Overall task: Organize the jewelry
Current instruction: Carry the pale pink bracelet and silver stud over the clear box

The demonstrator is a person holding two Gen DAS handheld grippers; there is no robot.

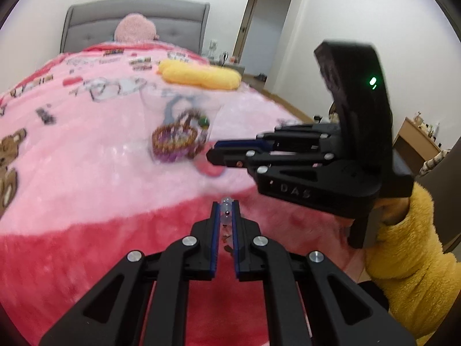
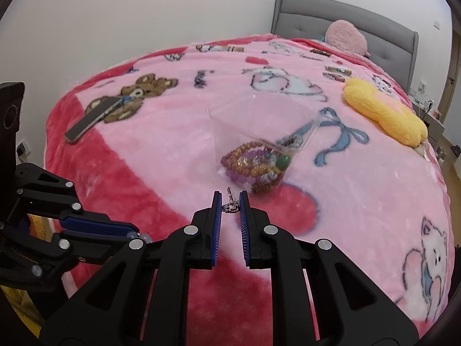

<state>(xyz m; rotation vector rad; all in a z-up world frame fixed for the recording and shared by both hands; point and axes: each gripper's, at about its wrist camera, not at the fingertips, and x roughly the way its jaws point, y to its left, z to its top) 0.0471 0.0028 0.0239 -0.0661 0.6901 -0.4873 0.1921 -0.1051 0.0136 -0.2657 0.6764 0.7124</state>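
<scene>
A clear plastic box (image 2: pixel 259 121) lies on the pink blanket, holding several bead bracelets (image 2: pixel 253 163) in brown, purple and green. It also shows in the left wrist view (image 1: pixel 178 139), blurred. My left gripper (image 1: pixel 226 206) is shut on a pale bead bracelet (image 1: pixel 226 216), held above the red part of the blanket. My right gripper (image 2: pixel 230 199) is shut on a small silver chain piece (image 2: pixel 231 206), just in front of the box. The right gripper also shows in the left wrist view (image 1: pixel 211 151), close to the box. The left gripper shows at the left of the right wrist view (image 2: pixel 135 235).
A phone (image 2: pixel 92 119) lies on the blanket at the far left. A yellow plush cushion (image 2: pixel 386 112) lies to the right beyond the box. A pink plush (image 2: pixel 345 39) sits by the grey headboard (image 2: pixel 302 14). A doorway (image 1: pixel 268 20) and wooden furniture (image 1: pixel 417 141) stand right of the bed.
</scene>
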